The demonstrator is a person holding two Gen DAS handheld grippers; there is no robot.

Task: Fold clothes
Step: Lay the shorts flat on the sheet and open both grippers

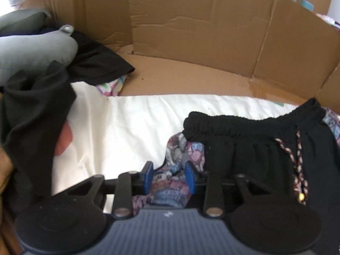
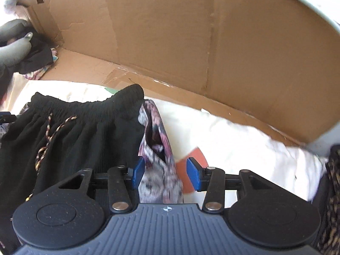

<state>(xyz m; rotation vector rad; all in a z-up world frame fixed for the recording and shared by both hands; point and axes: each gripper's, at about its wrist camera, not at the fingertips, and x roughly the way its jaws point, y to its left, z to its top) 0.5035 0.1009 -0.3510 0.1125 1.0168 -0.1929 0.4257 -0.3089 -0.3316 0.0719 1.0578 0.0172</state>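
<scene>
Left wrist: looking forward, close over the black shorts' (image 1: pixel 265 148) left edge.
Right wrist: looking forward, close over their right edge.
Shared: shorts, cardboard wall (image 2: pixel 191 31).

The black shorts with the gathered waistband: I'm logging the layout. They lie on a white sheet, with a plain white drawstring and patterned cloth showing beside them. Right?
Not quite. The black shorts with the gathered waistband do lie on the white sheet beside the patterned cloth, but the drawstring is a multicoloured braid, as the right wrist view shows.
</scene>
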